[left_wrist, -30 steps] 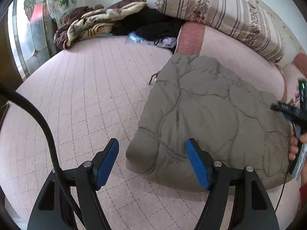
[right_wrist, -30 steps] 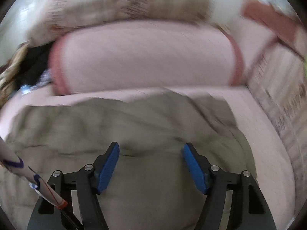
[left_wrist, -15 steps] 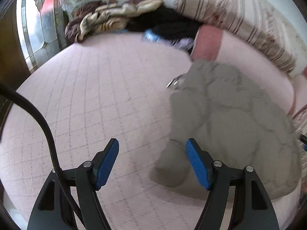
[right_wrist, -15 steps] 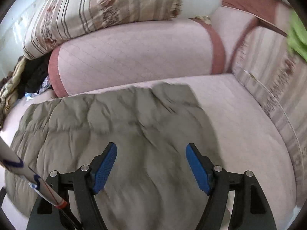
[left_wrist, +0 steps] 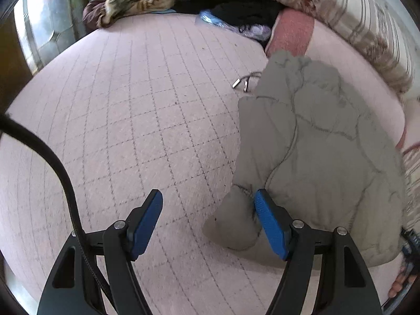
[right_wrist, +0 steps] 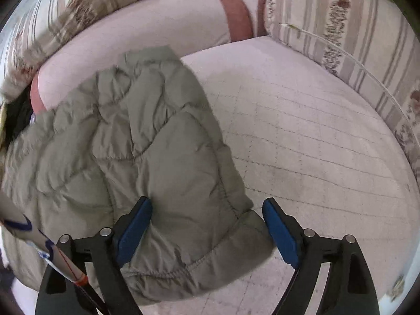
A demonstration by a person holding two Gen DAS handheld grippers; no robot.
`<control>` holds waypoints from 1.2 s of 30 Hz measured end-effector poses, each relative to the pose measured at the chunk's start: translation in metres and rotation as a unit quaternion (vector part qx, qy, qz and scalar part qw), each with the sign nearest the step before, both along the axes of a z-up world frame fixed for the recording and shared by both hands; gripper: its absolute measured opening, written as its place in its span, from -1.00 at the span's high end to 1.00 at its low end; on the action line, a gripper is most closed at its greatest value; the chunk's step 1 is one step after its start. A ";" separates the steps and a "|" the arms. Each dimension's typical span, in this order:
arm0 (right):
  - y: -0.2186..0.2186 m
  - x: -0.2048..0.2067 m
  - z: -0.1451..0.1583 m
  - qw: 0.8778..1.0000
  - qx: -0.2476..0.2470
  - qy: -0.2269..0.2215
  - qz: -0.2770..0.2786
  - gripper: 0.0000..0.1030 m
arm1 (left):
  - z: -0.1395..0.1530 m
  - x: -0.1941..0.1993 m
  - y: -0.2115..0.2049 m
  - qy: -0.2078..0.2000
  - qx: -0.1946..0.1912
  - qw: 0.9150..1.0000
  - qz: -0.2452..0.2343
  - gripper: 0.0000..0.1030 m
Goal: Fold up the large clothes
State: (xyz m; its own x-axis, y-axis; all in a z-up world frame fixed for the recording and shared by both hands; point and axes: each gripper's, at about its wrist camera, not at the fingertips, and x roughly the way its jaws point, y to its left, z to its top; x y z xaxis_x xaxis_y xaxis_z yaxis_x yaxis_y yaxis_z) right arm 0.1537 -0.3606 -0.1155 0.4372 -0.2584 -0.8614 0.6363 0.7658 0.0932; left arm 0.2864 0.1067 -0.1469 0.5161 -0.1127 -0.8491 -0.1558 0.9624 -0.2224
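Pink quilted bed cover (left_wrist: 147, 120) carries olive-grey quilted puffer jacket (right_wrist: 136, 141), folded bundle. Left gripper (left_wrist: 208, 221) spread, empty; jacket's corner at three o'clock. Right gripper (right_wrist: 207, 229) opening astride hem corner. Puffy, light, slippery: pinch stitched hem.

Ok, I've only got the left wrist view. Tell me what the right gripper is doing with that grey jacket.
Observer: The right gripper sits over the near right corner of the jacket; its jaws are opening with that corner between them, pads not pressing.
Operator: Report what lies right of the jacket.
Observer: Bare pink bed cover, then a striped cushion along the edge.
Operator: Check the far edge on that side.
Observer: It lies against a pink bolster.
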 end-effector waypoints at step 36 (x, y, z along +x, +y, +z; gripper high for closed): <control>-0.034 -0.019 0.023 0.999 0.026 -0.035 0.008 -0.69 | 0.046 -0.017 -0.053 -0.064 0.138 0.987 -0.041 -0.40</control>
